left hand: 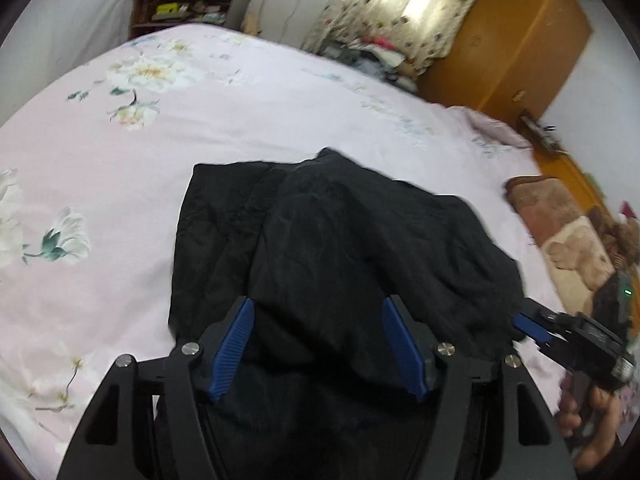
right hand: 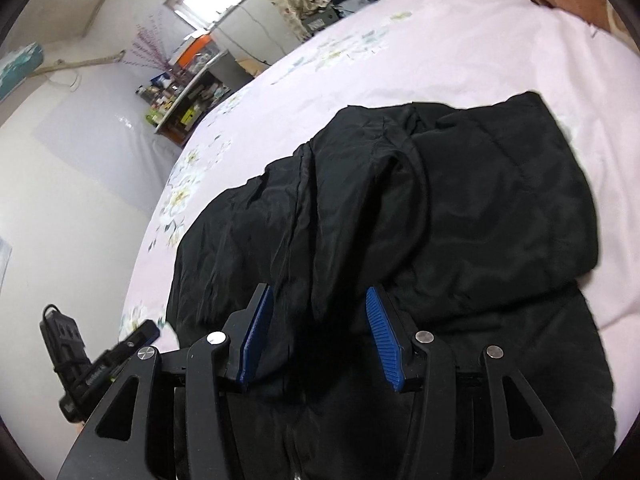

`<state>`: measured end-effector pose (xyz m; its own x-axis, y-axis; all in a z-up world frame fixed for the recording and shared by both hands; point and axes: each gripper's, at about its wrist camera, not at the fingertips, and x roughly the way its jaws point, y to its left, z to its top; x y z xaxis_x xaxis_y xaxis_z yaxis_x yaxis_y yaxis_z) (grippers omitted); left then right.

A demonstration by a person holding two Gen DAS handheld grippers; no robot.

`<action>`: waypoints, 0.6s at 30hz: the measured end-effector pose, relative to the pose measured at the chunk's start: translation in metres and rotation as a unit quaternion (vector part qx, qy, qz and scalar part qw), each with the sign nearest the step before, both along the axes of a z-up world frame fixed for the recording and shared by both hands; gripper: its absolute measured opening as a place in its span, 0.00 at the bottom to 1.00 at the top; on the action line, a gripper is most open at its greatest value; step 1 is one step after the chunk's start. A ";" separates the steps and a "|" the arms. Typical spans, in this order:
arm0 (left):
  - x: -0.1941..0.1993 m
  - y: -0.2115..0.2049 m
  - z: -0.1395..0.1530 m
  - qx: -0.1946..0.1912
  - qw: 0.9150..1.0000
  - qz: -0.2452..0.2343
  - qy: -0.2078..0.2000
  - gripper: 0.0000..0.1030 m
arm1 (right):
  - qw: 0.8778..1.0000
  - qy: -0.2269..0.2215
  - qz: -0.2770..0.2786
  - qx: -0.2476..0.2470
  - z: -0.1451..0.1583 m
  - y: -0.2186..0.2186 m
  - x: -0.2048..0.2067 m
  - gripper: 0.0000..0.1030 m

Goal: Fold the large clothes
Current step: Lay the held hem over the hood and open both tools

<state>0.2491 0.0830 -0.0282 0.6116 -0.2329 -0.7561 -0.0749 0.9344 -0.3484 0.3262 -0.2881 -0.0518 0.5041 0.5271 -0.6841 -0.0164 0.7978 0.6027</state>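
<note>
A large black quilted jacket (left hand: pixel 320 248) lies partly folded on the pink floral bed sheet (left hand: pixel 120 160); it also shows in the right wrist view (right hand: pixel 440 208). My left gripper (left hand: pixel 318 308) is open, its blue pads (left hand: pixel 234 344) spread over the jacket's near edge with cloth between them. My right gripper (right hand: pixel 318 296) is open too, just above a raised fold of the jacket. The right gripper also shows in the left wrist view (left hand: pixel 532 328) at the jacket's right edge. The left gripper also shows in the right wrist view (right hand: pixel 136 336) at far left.
A brown patterned pillow (left hand: pixel 560 224) lies at the bed's right side. An orange wooden wardrobe (left hand: pixel 512 40) and a floral curtain (left hand: pixel 400 8) stand beyond the bed. A cluttered shelf (left hand: pixel 188 8) stands at the far wall. White wall (right hand: pixel 60 180) flanks the bed's left.
</note>
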 end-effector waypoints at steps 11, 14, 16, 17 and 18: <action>0.001 -0.011 0.006 0.013 0.999 -0.017 -0.036 0.13 | 0.999 -0.022 0.012 -0.027 0.015 0.018 0.005 0.05; -0.023 -0.004 0.003 0.008 0.998 -0.032 -0.045 0.13 | 0.999 -0.043 0.007 -0.016 0.026 0.009 -0.029 0.05; -0.028 -0.002 -0.019 0.016 0.999 -0.034 -0.017 0.13 | 0.999 -0.031 0.007 -0.019 0.011 0.008 -0.043 0.05; -0.029 -0.002 -0.033 0.016 0.999 -0.031 0.002 0.13 | 1.000 -0.014 0.009 -0.026 -0.004 0.010 -0.049 0.05; -0.030 -0.001 -0.047 0.014 0.999 -0.029 0.018 0.14 | 0.999 0.010 0.011 -0.034 -0.023 0.014 -0.053 0.05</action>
